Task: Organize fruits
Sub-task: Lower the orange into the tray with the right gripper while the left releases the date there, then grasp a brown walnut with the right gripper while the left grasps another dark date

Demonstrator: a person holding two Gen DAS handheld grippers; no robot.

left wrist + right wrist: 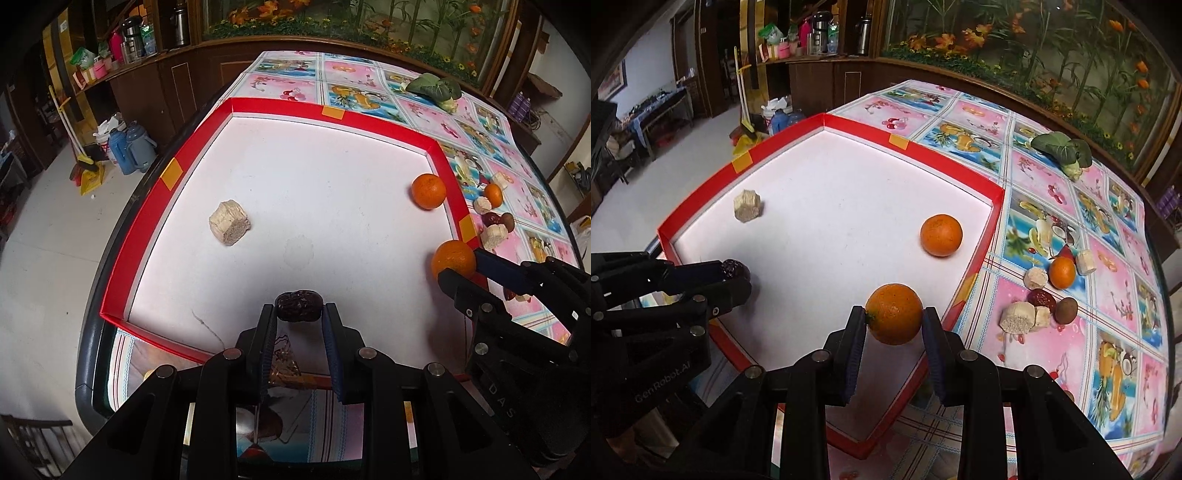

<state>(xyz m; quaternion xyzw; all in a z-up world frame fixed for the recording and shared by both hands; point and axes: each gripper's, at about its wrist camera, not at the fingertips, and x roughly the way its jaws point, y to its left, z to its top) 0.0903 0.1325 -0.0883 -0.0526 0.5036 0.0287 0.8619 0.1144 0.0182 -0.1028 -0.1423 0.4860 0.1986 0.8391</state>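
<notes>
A shallow red-rimmed tray (284, 107) (993, 218) with a white floor lies on the table. My left gripper (300, 312) (733, 271) is shut on a dark red date (299, 305) (735, 268) just above the tray's near edge. My right gripper (894, 317) (460, 266) is shut on an orange (894, 314) (453, 259) over the tray's near right side. Inside the tray lie another orange (428, 191) (941, 235) and a pale sugarcane chunk (229, 226) (747, 205).
Right of the tray, on the fruit-print cloth (1108, 295), lie a small orange (1062, 272), a red date (1041, 298), a brown longan (1066, 311) and several cane pieces (1019, 316). A leafy green (1063, 149) lies farther back. The table drops to the floor on the left.
</notes>
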